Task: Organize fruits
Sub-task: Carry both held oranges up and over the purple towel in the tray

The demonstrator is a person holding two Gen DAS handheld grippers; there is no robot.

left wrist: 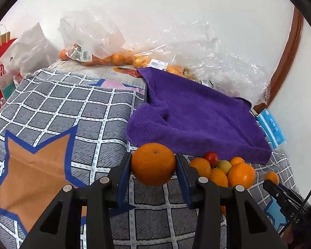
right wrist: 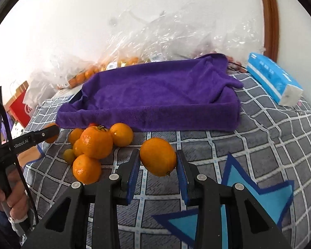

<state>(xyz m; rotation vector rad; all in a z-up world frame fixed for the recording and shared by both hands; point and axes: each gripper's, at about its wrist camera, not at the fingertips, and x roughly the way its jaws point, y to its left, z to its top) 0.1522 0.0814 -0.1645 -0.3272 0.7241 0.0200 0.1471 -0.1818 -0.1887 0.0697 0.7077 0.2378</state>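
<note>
A purple towel (right wrist: 155,95) lies draped over what looks like a shallow tray on the grey checked cloth (right wrist: 259,145), its hollow empty, and clear plastic bags of oranges (left wrist: 105,58) line the wall behind it. Just in front of the towel's near edge sits the loose fruit pile (right wrist: 93,145): oranges, a small greenish fruit and something red.

Both hands are mid-pick. The left gripper (left wrist: 153,166) pinches a large orange (left wrist: 153,164) between its blue pads, lifted clear of the cloth beside the pile. The right gripper (right wrist: 157,161) clamps a smaller yellow-orange fruit (right wrist: 158,156), likewise held above the cloth.

The next move is probably to carry each fruit over the towel's raised rim and lower it before letting go, so that it does not roll.

Only the right wrist view shows the towel's hollow, the blue tissue pack (right wrist: 273,81) and the person's hand (right wrist: 8,195) on the left tool. Only the left wrist view shows the red paper bag (left wrist: 0,72) and the bags' price labels.
</note>
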